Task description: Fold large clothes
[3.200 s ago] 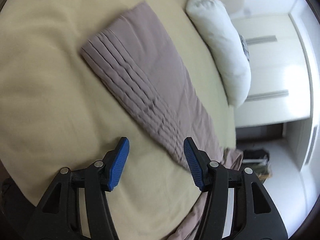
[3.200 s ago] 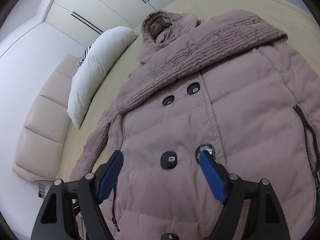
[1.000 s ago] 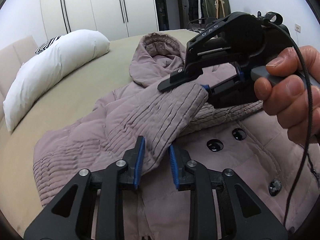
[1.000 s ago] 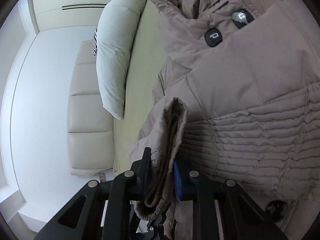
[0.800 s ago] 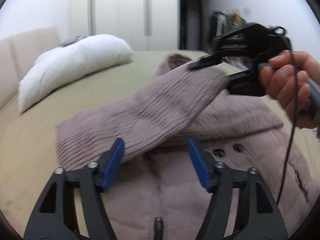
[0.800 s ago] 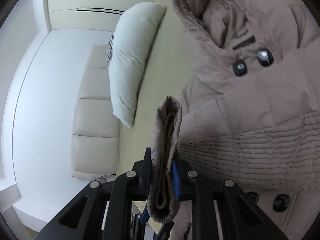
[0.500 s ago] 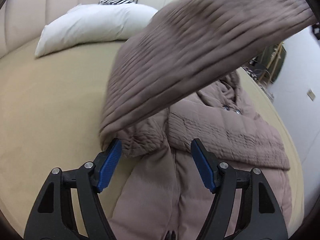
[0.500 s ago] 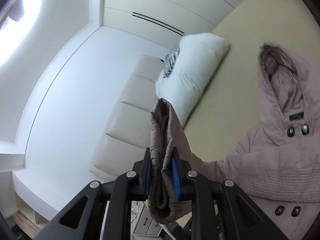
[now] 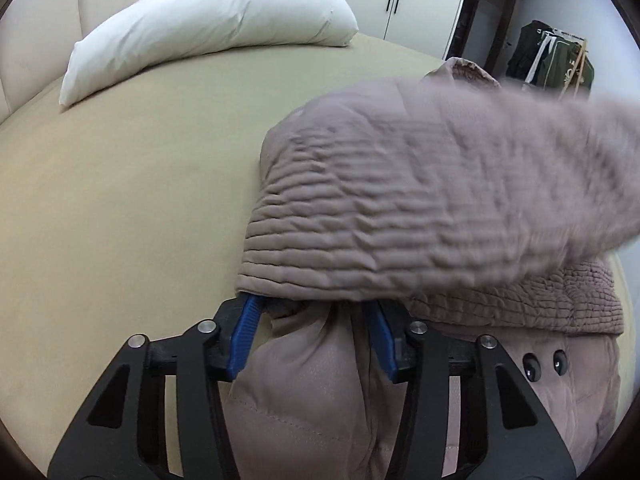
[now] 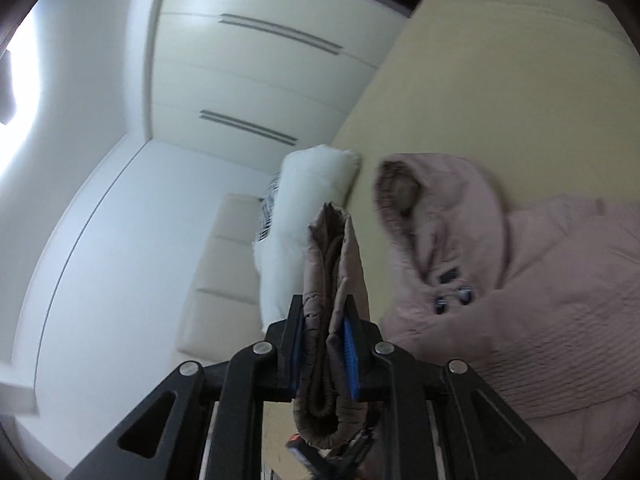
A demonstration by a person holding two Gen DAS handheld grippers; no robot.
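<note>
Lifting sleeve cuff point(image 10: 332, 264) clenched in right gripper point(image 10: 322, 344) for folding; left gripper point(image 9: 314, 334), jaws closing, straddles coat point(image 9: 316, 392) side.

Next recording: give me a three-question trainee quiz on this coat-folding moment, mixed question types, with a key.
1. True or false: the right tool is shut on the sleeve cuff.
2. Where does the white pillow lie? A: on the coat. B: on the bed, by the headboard. C: on the floor.
3. What colour are the coat's buttons?

Key: 1 true; 2 B; 3 black.
</note>
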